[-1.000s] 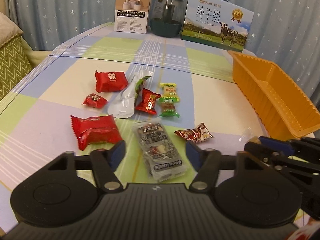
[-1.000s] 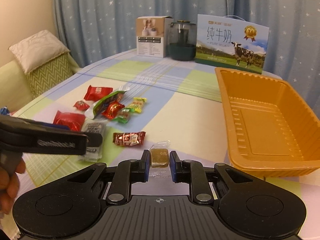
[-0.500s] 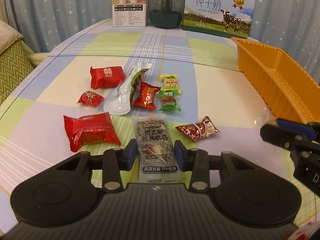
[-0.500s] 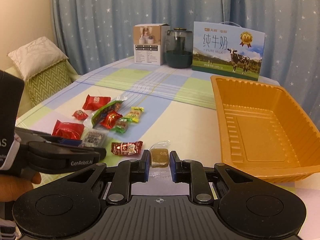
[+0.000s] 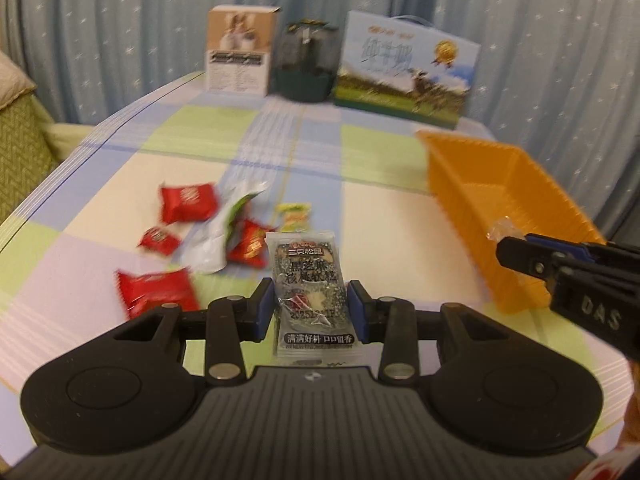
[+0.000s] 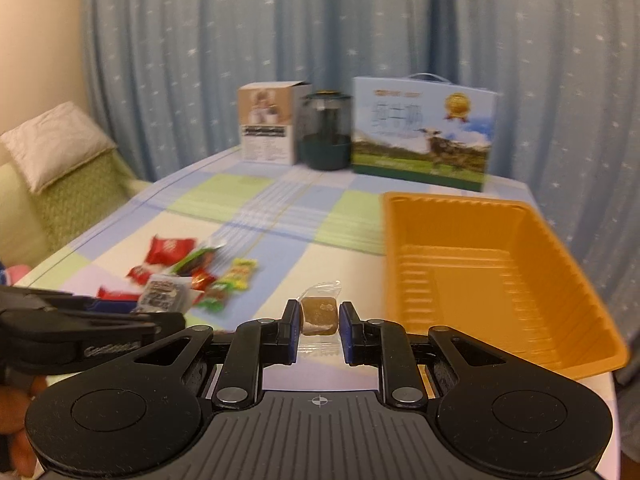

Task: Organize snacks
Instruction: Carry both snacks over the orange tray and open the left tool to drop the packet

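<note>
My left gripper [image 5: 311, 307] is shut on a dark sesame-cake packet [image 5: 310, 286] and holds it lifted off the table. My right gripper [image 6: 319, 322] is shut on a small brown candy [image 6: 319, 314] in a clear wrapper, also raised. An orange tray [image 6: 472, 216] sits on the right side of the table and shows up in the left wrist view as the orange tray [image 5: 532, 184]. Several red, green and yellow snack packs [image 5: 188, 240] lie scattered on the checked tablecloth at the left. The right gripper [image 5: 520, 252] reaches in from the right in the left wrist view.
At the table's far edge stand a small carton [image 6: 270, 124], a dark jar [image 6: 326, 136] and a milk box [image 6: 422, 132] in front of a blue curtain. A green sofa with a cushion [image 6: 56, 140] lies to the left. A hand [image 6: 16, 412] holds the left gripper.
The left gripper closed on the sesame-cake packet and lifted it off the table. The right gripper rose with the brown candy still held. Both views tilted up.
</note>
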